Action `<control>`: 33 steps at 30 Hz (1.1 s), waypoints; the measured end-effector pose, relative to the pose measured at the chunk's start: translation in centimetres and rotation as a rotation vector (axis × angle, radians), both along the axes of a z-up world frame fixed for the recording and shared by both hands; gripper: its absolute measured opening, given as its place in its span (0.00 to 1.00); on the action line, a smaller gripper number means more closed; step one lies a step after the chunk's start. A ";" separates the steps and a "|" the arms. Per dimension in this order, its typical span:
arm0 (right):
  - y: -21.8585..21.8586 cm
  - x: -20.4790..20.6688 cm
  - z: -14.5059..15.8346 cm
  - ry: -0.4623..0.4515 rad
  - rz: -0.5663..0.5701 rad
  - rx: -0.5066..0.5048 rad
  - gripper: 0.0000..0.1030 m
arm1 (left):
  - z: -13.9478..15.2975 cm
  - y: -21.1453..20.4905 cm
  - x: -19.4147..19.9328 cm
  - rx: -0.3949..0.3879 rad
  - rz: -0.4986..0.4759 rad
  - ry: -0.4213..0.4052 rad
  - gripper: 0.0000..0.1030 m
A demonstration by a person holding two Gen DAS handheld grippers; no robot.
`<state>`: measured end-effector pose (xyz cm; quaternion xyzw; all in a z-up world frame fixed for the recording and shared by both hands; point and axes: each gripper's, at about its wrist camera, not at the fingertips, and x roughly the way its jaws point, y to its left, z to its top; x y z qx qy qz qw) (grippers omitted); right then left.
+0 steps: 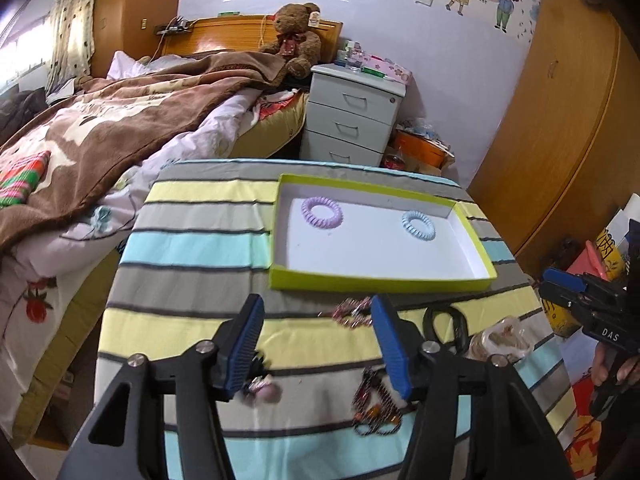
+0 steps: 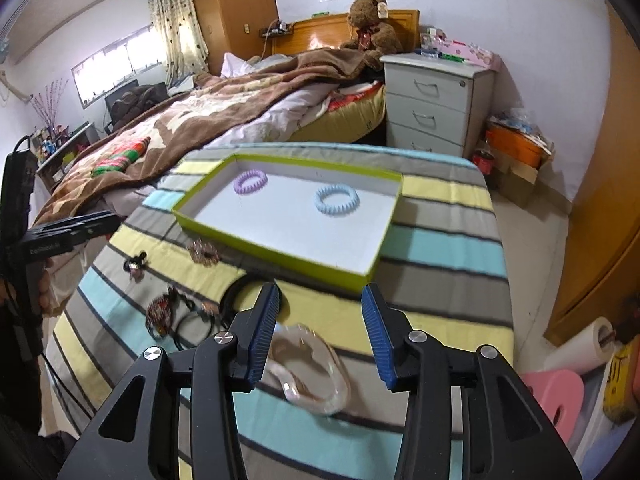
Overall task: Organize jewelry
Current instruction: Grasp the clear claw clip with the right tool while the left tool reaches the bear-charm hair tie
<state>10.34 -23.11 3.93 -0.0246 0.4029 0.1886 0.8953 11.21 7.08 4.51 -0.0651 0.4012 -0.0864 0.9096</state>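
Note:
A lime-edged white tray (image 1: 380, 280) (image 2: 276, 250) lies on the striped table and holds a purple coil hair tie (image 1: 322, 212) (image 2: 250, 181) and a blue coil hair tie (image 1: 418, 227) (image 2: 337, 199). Loose pieces lie in front of it: a pink sparkly piece (image 1: 352, 314) (image 2: 203, 254), a black hoop (image 1: 446, 330) (image 2: 234, 292), a dark beaded bracelet cluster (image 1: 376, 408) (image 2: 162, 312), a small clip (image 1: 262, 390) (image 2: 136, 266) and a clear bangle (image 1: 502, 340) (image 2: 308, 372). My left gripper (image 1: 320, 348) is open and empty above the loose pieces. My right gripper (image 2: 322, 332) is open over the clear bangle.
A bed with a brown blanket (image 1: 100, 128) borders the table's left. A white drawer unit (image 1: 352, 116) stands behind the table. A wooden wardrobe (image 1: 560, 128) is at the right. Boxes, a pink stool (image 2: 556, 392) and a paper roll (image 2: 580, 344) sit on the floor at right.

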 end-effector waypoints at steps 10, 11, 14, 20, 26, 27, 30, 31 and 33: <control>-1.4 0.1 -4.0 0.108 -0.016 -0.002 0.53 | -2.9 4.6 -2.9 -0.019 0.113 0.086 0.67; -1.5 0.1 -4.3 0.115 -0.019 -0.001 0.53 | -3.3 5.0 -3.1 -0.027 0.118 0.096 0.68; -1.6 0.2 -4.8 0.135 -0.017 0.000 0.53 | -4.1 5.6 -3.9 -0.052 0.118 0.111 0.67; -1.3 0.3 -5.3 0.155 -0.002 -0.030 0.53 | -5.5 5.5 -4.6 -0.077 0.101 0.148 0.67; -0.7 1.1 -5.6 0.198 0.021 -0.062 0.53 | -6.4 4.7 -4.4 -0.099 0.070 0.178 0.67; -0.6 1.2 -5.6 0.206 0.022 -0.066 0.53 | -6.6 4.6 -4.4 -0.106 0.065 0.182 0.67; -0.4 1.1 -5.7 0.238 0.043 -0.044 0.53 | -7.0 4.3 -4.2 -0.108 0.059 0.190 0.67; -0.3 1.1 -5.7 0.241 0.043 -0.042 0.51 | -7.0 4.2 -4.1 -0.106 0.057 0.190 0.67; -0.4 1.0 -5.7 0.256 0.037 -0.025 0.45 | -7.2 4.0 -3.9 -0.092 0.055 0.198 0.66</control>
